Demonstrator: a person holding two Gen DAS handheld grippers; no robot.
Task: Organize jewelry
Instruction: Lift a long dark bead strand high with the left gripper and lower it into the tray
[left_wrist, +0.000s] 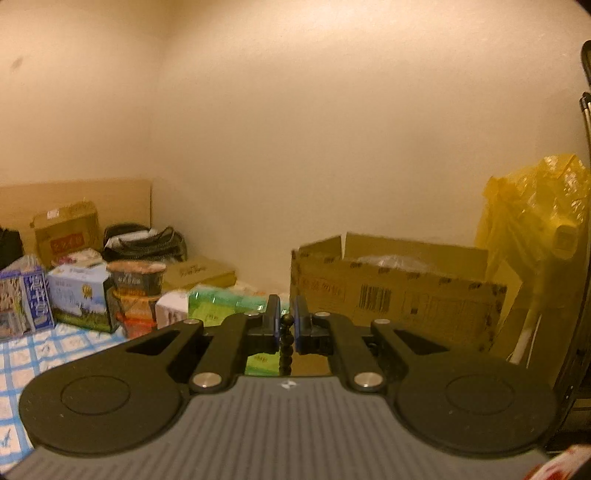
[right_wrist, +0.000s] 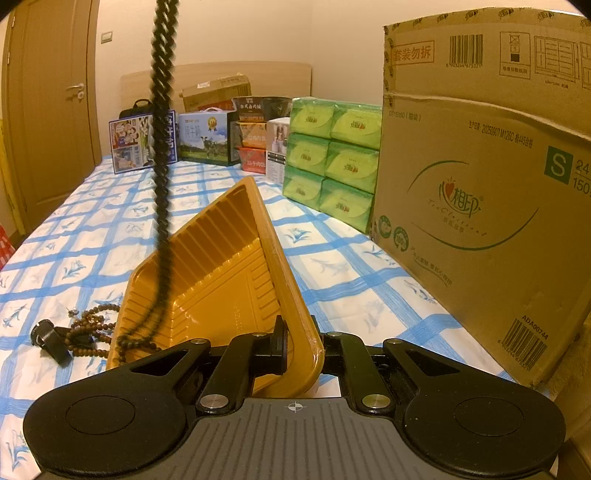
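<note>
Beads (right_wrist: 162, 147) dangle over tray (right_wrist: 236, 266) beside carton (right_wrist: 480, 206).

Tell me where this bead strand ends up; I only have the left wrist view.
Observer: The bead strand pinched in the left gripper hangs down into a yellow tray. Its lower end rests at the tray's near left edge.
Operator: Report what holds the tray.
Observer: The right gripper has its jaws shut on the near rim, and the tray is tilted up off the bedsheet.
Operator: List anything outside the tray.
Observer: A brown bead bracelet lies on the bedsheet left of the tray, beside a small black object.
</note>
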